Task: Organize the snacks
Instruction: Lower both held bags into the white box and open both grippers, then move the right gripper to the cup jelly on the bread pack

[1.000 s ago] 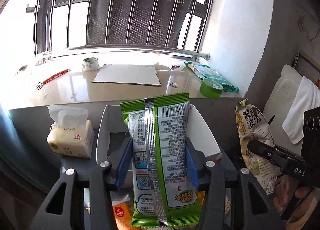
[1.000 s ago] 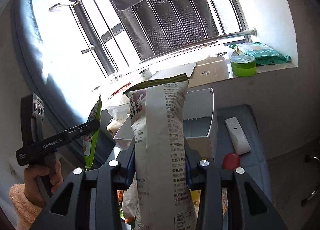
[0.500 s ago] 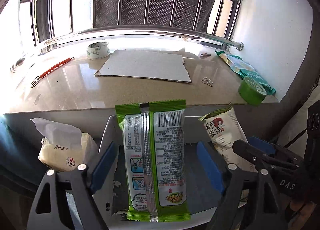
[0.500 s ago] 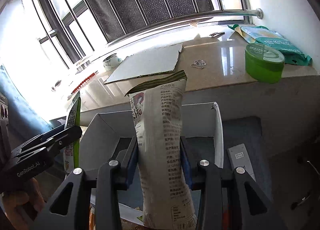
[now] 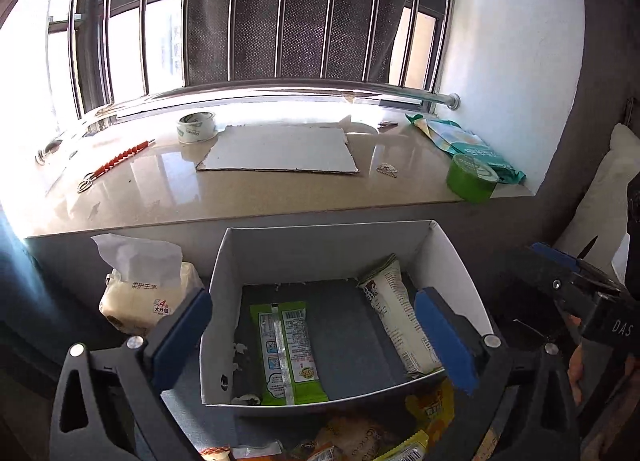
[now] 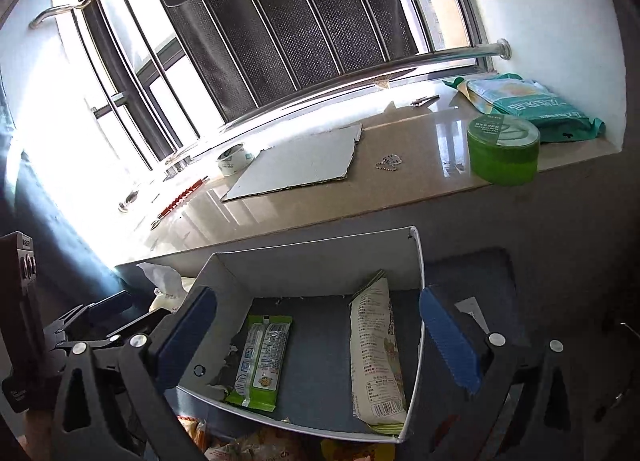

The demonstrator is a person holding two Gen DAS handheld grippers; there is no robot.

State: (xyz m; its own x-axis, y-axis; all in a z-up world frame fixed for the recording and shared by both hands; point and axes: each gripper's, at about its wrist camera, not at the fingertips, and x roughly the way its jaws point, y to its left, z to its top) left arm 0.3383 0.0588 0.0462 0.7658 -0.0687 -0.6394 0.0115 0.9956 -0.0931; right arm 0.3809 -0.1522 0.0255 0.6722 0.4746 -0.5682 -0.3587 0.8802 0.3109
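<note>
A white open box stands on a dark surface below the windowsill. A green snack packet lies flat in its left part. A white snack packet leans against its right wall. My left gripper hovers over the box with its jaws opening wide and nothing between the blue pads. My right gripper is likewise above the box, jaws opening, holding nothing. Each gripper shows at the edge of the other's view: the right gripper, the left gripper.
A tissue pack sits left of the box. Several loose snacks lie in front of it. On the sill are a cardboard sheet, a tape roll, a green tub and a teal pouch.
Both grippers held packets upright above the box, then opened. The green packet and the white packet dropped and now lie inside the box. Both grippers moved forward toward the sill.
</note>
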